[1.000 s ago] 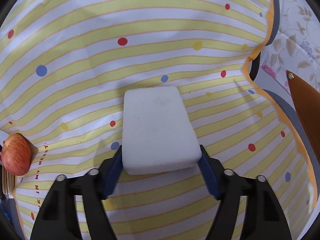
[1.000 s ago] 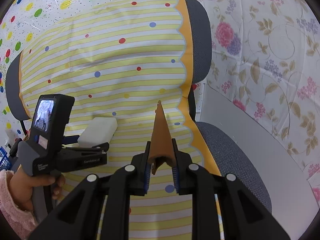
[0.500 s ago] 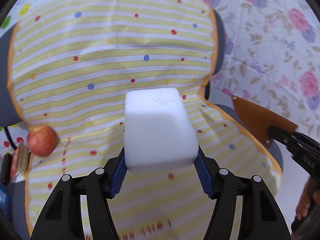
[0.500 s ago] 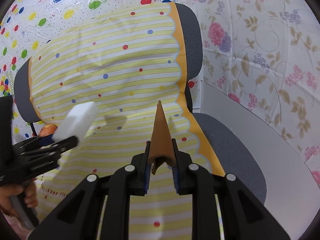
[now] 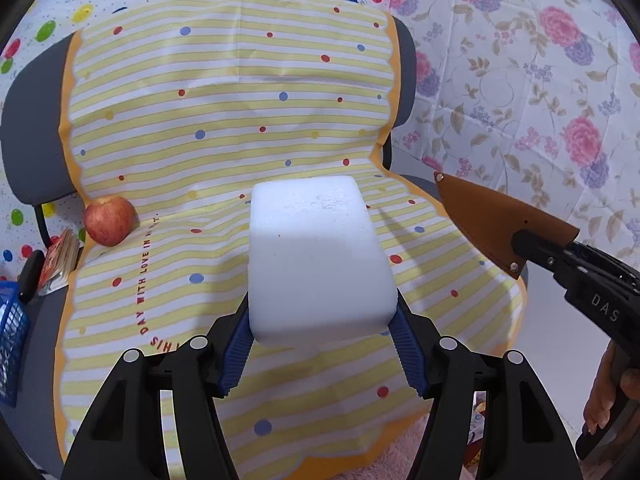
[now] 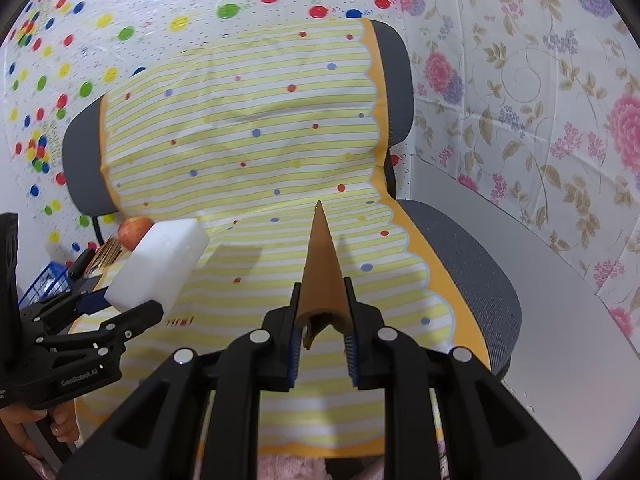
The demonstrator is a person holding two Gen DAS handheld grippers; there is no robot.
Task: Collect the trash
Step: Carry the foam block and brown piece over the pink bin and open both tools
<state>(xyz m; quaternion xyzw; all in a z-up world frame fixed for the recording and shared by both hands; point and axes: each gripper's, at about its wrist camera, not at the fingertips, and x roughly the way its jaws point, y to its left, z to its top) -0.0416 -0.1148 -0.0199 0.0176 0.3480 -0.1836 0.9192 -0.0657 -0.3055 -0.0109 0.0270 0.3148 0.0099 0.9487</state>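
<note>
Left wrist view
Jaws: the left gripper (image 5: pixel 322 344) has its two blue ribbed pads pressed against the two sides of a white rectangular foam block (image 5: pixel 316 256); the opening is as wide as the block.
Block place: centre of the frame, lifted above the seat, its far end pointing to the chair back.
Cloth: a yellow and white striped plastic sheet with coloured dots (image 5: pixel 224 120) covers the back and seat of a grey office chair (image 5: pixel 28 140).
Apple: a red round apple (image 5: pixel 109 220) lies at the left edge of the sheet, middle left of the frame.
Basket: a blue mesh basket (image 5: pixel 10 336) is at the far left edge.
Other tool: the right gripper enters from the right edge and holds a brown pointed leather sheath (image 5: pixel 492 224).

Right wrist view
Jaws: the right gripper (image 6: pixel 322 344) is closed narrowly on the wide end of the brown sheath (image 6: pixel 322 276), which points upward to the centre of the frame.
Left tool: at the lower left, the left gripper (image 6: pixel 120 300) carries the white block (image 6: pixel 160 264).
Apple: partly hidden behind the block (image 6: pixel 134 230).
Wall: floral patterned covering (image 6: pixel 540 100) at the right, dotted covering (image 6: pixel 120 20) at the upper left.
</note>
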